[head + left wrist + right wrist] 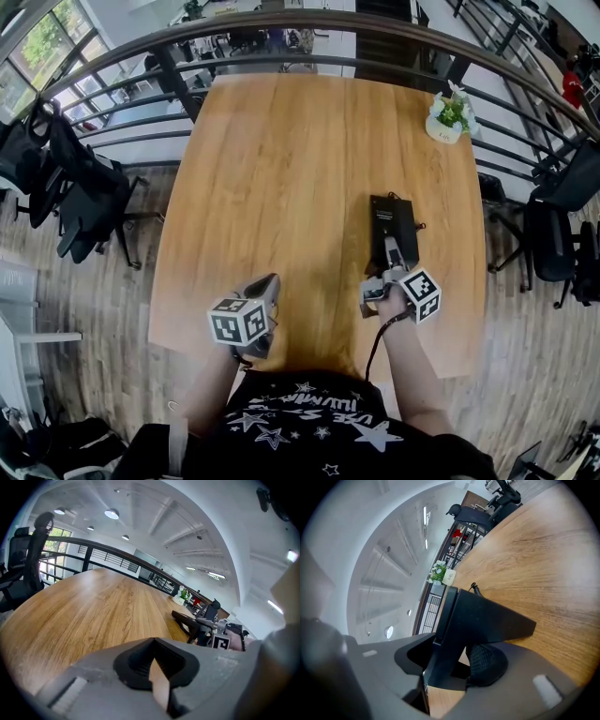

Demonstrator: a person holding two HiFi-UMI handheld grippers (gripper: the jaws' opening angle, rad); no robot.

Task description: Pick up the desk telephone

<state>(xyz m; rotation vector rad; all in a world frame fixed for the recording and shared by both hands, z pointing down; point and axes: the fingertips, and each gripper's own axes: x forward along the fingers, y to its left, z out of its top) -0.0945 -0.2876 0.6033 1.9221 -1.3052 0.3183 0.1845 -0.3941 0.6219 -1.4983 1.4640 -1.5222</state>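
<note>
The black desk telephone [392, 220] lies on the right half of the wooden table [281, 169], its cord at the far end. My right gripper [392, 251] is at the phone's near edge. In the right gripper view the phone's wedge-shaped body [483, 616] fills the space between the jaws, and both pads [487, 663] press on it. My left gripper [272, 281] hovers over the table's near edge, to the left of the phone and apart from it. In its own view the left gripper [157, 667] is shut on nothing, with the phone [185, 618] off to the right.
A small potted plant [448, 117] stands at the table's far right corner. A dark metal railing [281, 28] curves round the far side. Office chairs stand on the left [75, 187] and on the right [562, 225] of the table.
</note>
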